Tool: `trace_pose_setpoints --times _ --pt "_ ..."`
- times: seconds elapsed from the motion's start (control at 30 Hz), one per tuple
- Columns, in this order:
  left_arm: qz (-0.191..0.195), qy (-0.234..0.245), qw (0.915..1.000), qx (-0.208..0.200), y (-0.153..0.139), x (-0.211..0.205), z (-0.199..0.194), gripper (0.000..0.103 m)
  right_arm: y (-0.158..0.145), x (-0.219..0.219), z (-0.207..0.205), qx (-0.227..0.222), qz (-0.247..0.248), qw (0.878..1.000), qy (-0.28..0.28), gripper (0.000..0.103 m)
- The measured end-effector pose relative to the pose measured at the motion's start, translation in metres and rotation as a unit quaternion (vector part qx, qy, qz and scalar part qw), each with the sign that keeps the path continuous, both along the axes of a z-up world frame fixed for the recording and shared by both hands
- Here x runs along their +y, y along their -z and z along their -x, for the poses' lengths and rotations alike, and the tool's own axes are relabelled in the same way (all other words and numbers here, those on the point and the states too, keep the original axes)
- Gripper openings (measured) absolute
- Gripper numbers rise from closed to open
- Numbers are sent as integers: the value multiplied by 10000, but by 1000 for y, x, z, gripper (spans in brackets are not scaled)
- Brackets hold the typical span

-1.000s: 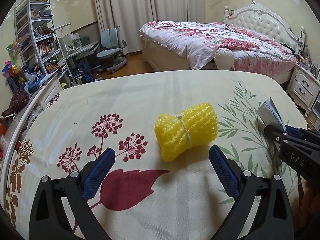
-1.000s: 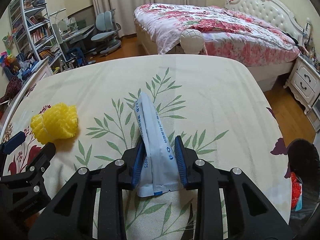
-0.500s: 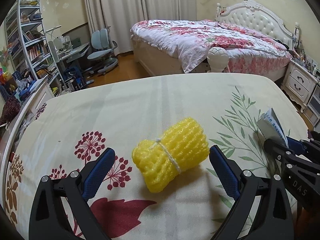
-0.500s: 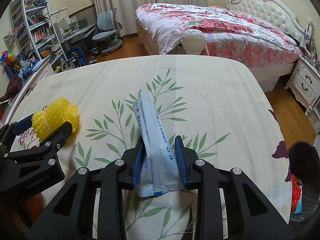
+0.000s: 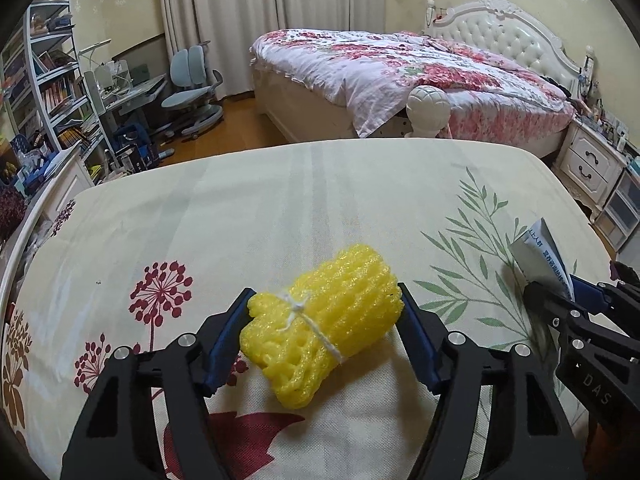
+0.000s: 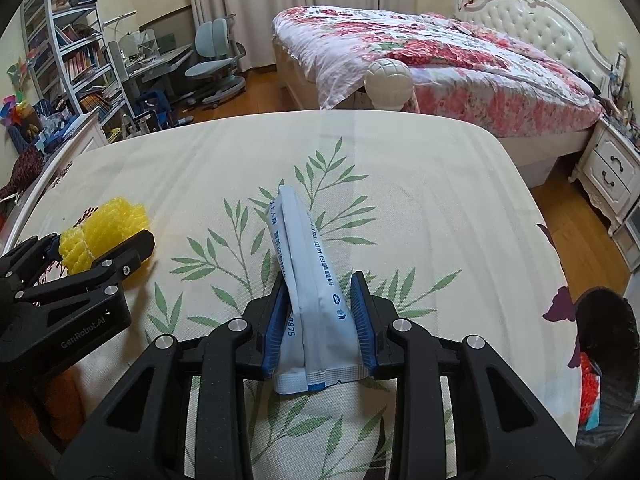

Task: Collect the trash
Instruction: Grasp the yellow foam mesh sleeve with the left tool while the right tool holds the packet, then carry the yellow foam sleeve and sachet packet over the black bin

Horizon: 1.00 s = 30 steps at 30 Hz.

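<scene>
Left gripper [image 5: 324,312]: our jaws are closing around the yellow foam net [image 5: 322,328]; the blue pads touch its two ends, at about 9 and 3 o'clock of the bundle.
Yellow foam net: a rolled bundle tied round the middle with white string [image 5: 310,322], lying on the bedspread [image 5: 280,208] between our left fingers; in the right wrist view it sits at about 9 o'clock [image 6: 102,232].
Right gripper [image 6: 320,312]: our jaws pinch the white packet [image 6: 310,292] from both sides; they are easing apart slightly, yet the pads press on it.
White packet: a flat pouch with blue print, standing on edge between our right pads, its far end pointing toward 12 o'clock; in the left wrist view it shows at about 3 o'clock [image 5: 542,254].
Bedspread: cream cloth with green leaf sprigs under the packet and red flowers near the foam net.
Black bag [image 6: 608,360]: at about 4 o'clock in the right wrist view, off the edge of the bedspread, with something red inside.
Room beyond: a bed with a floral quilt [image 5: 400,64] at 12 to 2 o'clock, a desk chair [image 5: 192,84] and a bookshelf [image 5: 52,80] at 10 o'clock.
</scene>
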<state>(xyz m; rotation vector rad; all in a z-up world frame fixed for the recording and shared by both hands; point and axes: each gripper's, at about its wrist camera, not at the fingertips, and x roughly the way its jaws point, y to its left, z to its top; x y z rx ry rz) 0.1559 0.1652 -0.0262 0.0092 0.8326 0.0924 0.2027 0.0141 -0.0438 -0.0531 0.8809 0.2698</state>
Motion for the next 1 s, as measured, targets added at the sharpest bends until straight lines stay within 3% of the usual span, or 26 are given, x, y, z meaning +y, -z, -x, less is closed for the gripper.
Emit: trace_pose_setpoints --times 0.07,0.1,0.3,0.37,0.63,1.0 --pt "13 16 10000 -7 0 0 1 66 0 2 0 -2 18 10000 -32 44" --pt "10 31 10000 -5 0 0 2 65 0 3 1 -9 57 10000 -20 45" --pt "-53 26 10000 -53 -2 -1 5 61 1 4 2 -21 127 9999 -26 43" --pt "-70 13 9999 -73 -3 -2 6 60 0 5 3 -33 159 9999 -48 36" --pt "-87 -131 9998 -113 -5 -4 19 60 0 4 10 -42 149 9998 -84 34" --pt "17 -203 9996 -182 -7 -22 52 60 1 -15 53 -70 110 9999 -106 34"
